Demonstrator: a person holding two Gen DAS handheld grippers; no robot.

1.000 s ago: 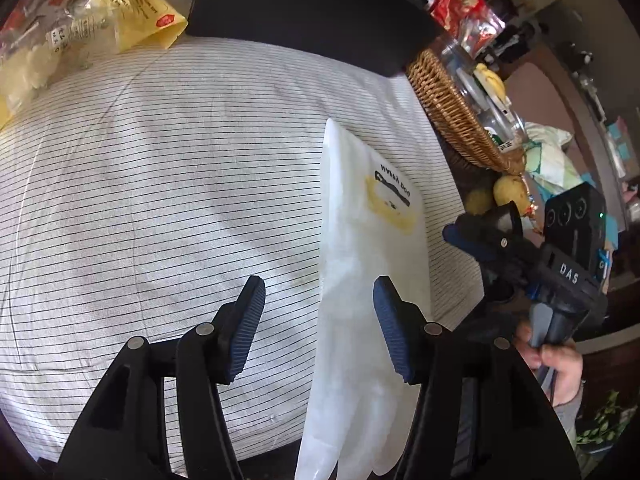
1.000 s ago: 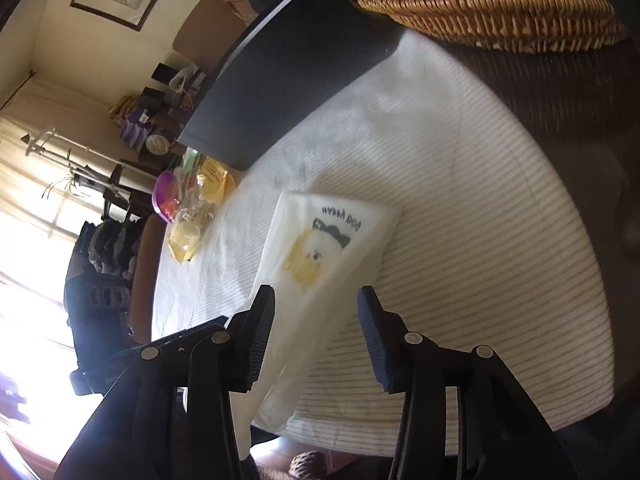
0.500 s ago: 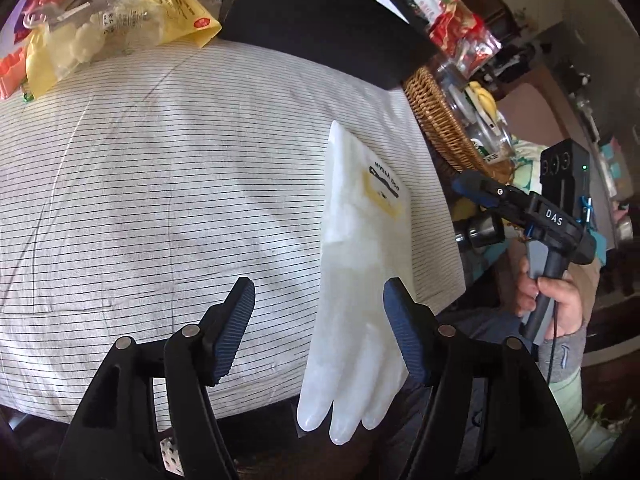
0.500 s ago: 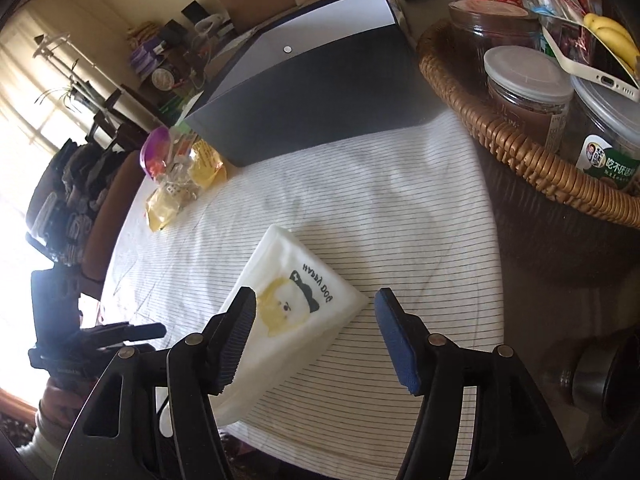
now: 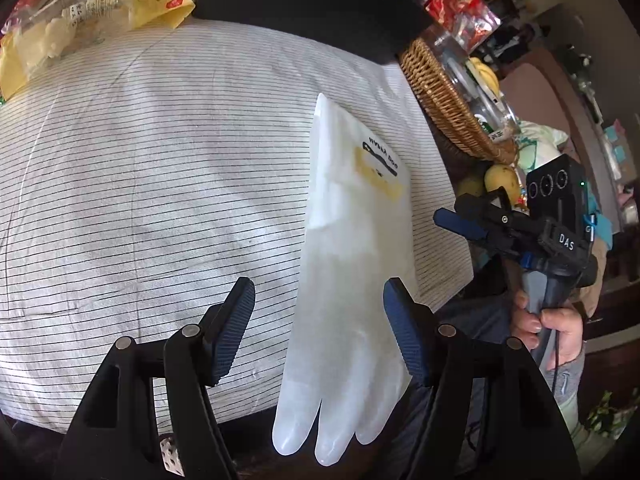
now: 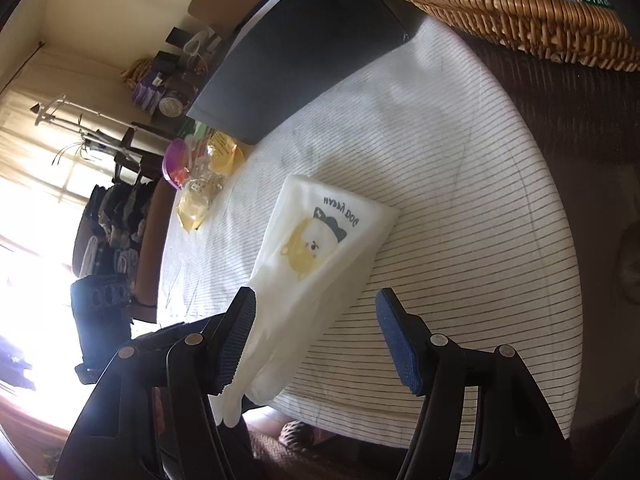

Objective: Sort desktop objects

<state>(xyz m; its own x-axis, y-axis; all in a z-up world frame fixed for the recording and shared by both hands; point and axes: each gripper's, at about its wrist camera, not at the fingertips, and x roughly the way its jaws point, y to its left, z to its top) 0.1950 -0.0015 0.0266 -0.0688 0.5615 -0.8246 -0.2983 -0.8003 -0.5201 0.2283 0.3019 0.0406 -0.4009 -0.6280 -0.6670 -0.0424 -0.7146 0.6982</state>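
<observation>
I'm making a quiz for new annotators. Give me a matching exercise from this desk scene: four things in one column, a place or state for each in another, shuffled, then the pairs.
Things:
1. white glove
2. wicker basket
3. black folder
4. left hand-held gripper

Places or states:
A. holds jars
B. open, nothing gripped
C. fingertips hang over the near edge of the striped cloth
D. lies at the cloth's far edge

Pairs: 1-C, 2-A, 3-D, 4-B

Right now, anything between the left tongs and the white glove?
Nothing visible. The left tongs stand open over the white glove, which lies flat on the striped cloth, fingertips hanging past the table edge. The right tongs are off to the side, clear of it.
</observation>
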